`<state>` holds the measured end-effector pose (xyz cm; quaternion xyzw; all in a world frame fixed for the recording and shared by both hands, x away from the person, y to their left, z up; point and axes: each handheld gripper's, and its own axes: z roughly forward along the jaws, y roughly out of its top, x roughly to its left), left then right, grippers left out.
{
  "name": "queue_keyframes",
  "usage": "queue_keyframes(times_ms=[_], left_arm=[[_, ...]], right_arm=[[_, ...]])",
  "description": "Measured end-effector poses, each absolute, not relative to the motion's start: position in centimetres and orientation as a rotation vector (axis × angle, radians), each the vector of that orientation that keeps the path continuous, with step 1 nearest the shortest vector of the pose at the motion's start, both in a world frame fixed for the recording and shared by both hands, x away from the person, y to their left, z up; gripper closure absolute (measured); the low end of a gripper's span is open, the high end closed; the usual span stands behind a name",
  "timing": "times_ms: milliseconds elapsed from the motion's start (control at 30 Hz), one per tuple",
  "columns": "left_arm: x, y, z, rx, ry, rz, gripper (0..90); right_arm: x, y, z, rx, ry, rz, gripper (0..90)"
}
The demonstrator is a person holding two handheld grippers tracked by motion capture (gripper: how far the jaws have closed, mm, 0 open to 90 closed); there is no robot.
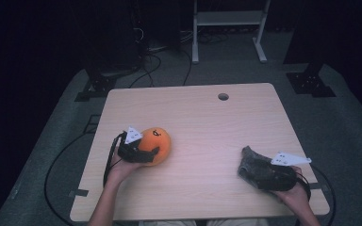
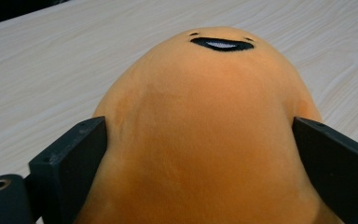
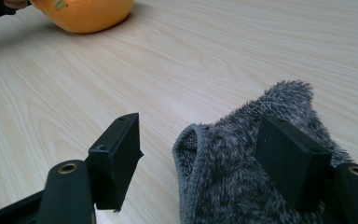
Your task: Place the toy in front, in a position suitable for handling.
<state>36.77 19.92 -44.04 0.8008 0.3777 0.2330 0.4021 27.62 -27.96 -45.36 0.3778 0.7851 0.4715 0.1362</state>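
Note:
An orange plush toy [image 1: 158,141] with a small black mouth lies on the left part of the light wooden table [image 1: 207,122]. My left gripper [image 1: 150,151] reaches around it from the near side. In the left gripper view the toy [image 2: 200,130] fills the space between both black jaws, whose pads press into its sides. Near the right front edge lies a grey fuzzy cloth [image 1: 250,162]. My right gripper [image 1: 255,172] stands open at it. In the right gripper view the cloth [image 3: 233,172] lies bunched around the right jaw, and the left jaw stands apart over bare wood.
A round cable hole [image 1: 223,96] is cut into the table near its far edge. A white metal frame [image 1: 228,19] and black cables [image 1: 146,61] stand on the floor behind the table. Bare wood stretches between the two hands.

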Motion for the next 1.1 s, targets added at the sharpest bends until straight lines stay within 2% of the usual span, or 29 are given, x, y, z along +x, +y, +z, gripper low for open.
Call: queue_keyframes(times_ms=[133, 367, 533, 867, 1100], left_arm=[[36.7, 19.8, -43.6, 2.040, 0.961, 0.612, 15.1], [36.6, 20.4, -42.9, 1.971, 0.989, 0.575, 29.5], [36.6, 20.6, -42.6, 1.944, 0.981, 0.618, 36.1], [36.4, 20.5, -41.6, 1.883, 0.957, 0.587, 37.7], [35.6, 17.8, -39.7, 1.901, 0.823, 0.563, 37.2]], right_arm=[[27.7, -28.0, -45.4, 1.095, 2.277, 1.366, 29.5], [27.6, -28.0, -45.4, 1.096, 2.280, 1.368, 29.8], [27.4, -28.1, -45.4, 1.101, 2.272, 1.371, 29.8], [27.5, -28.3, -45.4, 1.115, 2.268, 1.370, 29.8], [27.5, -28.4, -45.4, 1.121, 2.260, 1.373, 29.8]])
